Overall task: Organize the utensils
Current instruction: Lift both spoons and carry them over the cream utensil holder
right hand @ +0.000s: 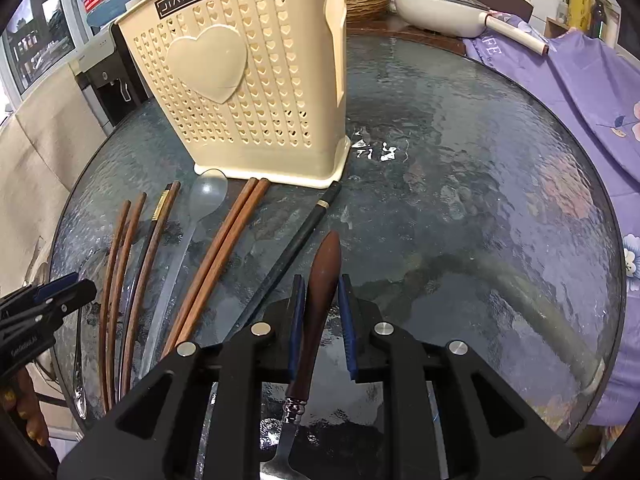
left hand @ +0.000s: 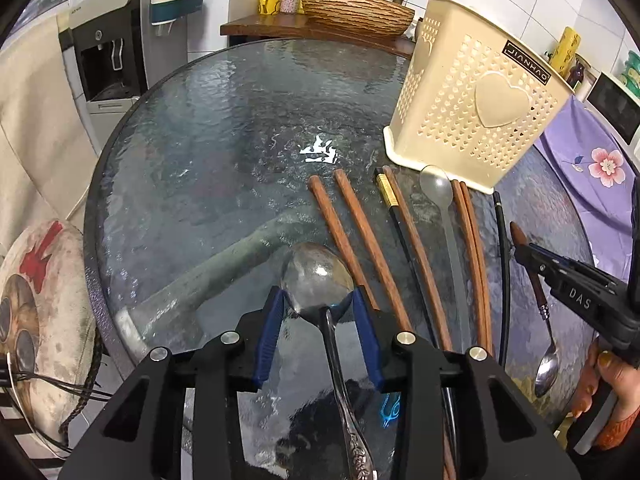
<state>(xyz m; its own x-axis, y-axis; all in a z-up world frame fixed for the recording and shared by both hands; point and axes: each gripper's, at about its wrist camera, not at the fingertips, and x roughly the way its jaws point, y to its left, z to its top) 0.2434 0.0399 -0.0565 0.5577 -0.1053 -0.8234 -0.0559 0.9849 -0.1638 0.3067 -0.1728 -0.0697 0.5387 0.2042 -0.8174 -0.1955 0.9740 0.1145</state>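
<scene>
A cream perforated utensil holder (left hand: 472, 96) stands on the glass table; it also shows in the right wrist view (right hand: 244, 84). My left gripper (left hand: 318, 304) is shut on a steel spoon (left hand: 316, 276), its blue pads at the base of the bowl. My right gripper (right hand: 323, 292) is shut on a wooden-handled spoon (right hand: 322, 280), handle pointing forward; this spoon shows in the left wrist view (left hand: 538, 300) too. Brown chopsticks (left hand: 360, 232), black chopsticks (left hand: 400, 224) and a clear plastic spoon (left hand: 438, 188) lie in a row before the holder.
The round glass table (left hand: 224, 128) has a water dispenser (left hand: 112, 48) behind its left side. A wooden shelf with a woven basket (left hand: 352, 8) lies beyond. A purple floral cloth (right hand: 580, 92) drapes at the right. A white pan (right hand: 436, 12) sits at the back.
</scene>
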